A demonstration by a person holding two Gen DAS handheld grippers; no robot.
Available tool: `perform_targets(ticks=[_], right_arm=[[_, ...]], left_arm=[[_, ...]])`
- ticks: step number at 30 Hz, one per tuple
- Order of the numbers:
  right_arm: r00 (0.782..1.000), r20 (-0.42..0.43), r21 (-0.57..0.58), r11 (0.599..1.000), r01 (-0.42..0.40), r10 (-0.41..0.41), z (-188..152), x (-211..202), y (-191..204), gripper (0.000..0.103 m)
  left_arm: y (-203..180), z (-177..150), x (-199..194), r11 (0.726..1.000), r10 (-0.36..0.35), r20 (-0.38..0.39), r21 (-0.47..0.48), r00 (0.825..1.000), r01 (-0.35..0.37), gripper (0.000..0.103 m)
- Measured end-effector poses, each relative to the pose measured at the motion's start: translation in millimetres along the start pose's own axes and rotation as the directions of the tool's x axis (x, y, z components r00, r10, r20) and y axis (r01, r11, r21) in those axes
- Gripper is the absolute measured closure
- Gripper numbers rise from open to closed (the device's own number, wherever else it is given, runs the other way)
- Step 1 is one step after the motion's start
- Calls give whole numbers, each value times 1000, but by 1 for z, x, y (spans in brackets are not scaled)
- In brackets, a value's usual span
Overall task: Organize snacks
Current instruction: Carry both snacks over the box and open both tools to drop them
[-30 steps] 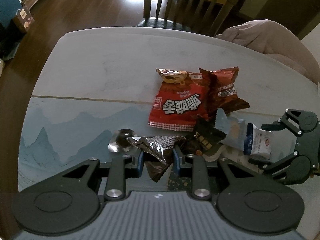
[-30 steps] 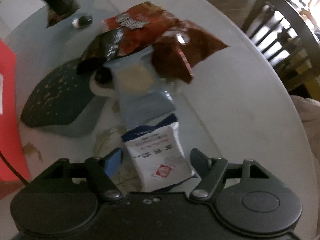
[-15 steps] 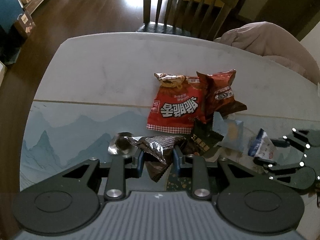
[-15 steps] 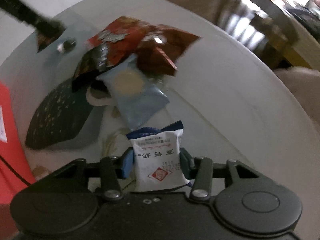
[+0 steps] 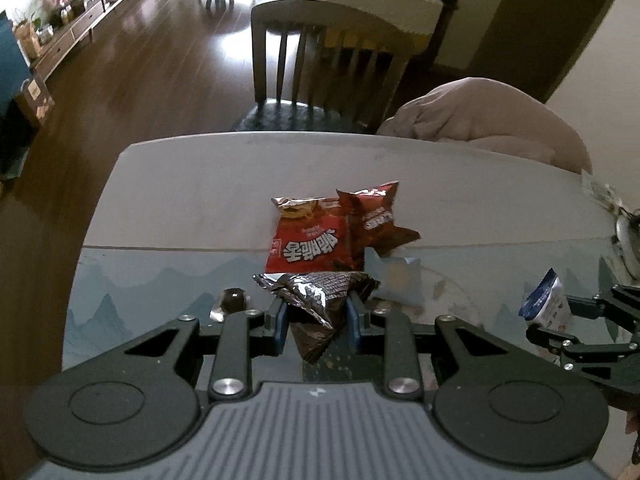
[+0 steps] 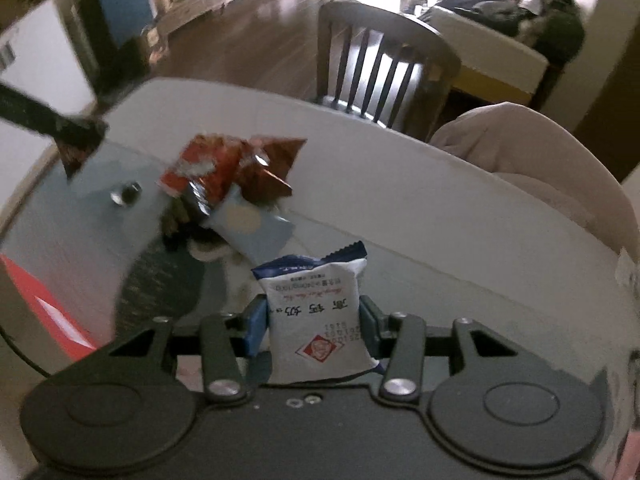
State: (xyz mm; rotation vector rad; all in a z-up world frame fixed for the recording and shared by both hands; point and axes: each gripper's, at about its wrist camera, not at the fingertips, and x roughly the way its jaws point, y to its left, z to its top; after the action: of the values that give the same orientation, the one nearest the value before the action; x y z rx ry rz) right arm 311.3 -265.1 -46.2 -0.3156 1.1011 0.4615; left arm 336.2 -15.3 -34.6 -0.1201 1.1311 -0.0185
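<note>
My left gripper is shut on a crinkled silver-brown foil snack pack and holds it above the table. My right gripper is shut on a white and blue milk-candy packet, lifted off the table; it also shows at the right of the left wrist view. On the table lie a red chip bag, a dark red bag overlapping it, a pale blue packet and a small foil-wrapped sweet.
The round table has a landscape-printed mat on its near half. A wooden chair stands behind the far edge, with a beige cushion to its right. A red box sits at the left of the right wrist view.
Both grippers have risen from the table with their packs. The right gripper closed on the white packet and lifted it. The view now looks more level across the table.
</note>
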Motion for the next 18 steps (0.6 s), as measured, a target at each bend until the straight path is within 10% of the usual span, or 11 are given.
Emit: perform_targets(ticks=[18], right_arm=[[999,-7,106,994,-31,32,-45,-82,110,56]], left_arm=[[26,-88,-76,993,-74,-49,87,996,78,75]])
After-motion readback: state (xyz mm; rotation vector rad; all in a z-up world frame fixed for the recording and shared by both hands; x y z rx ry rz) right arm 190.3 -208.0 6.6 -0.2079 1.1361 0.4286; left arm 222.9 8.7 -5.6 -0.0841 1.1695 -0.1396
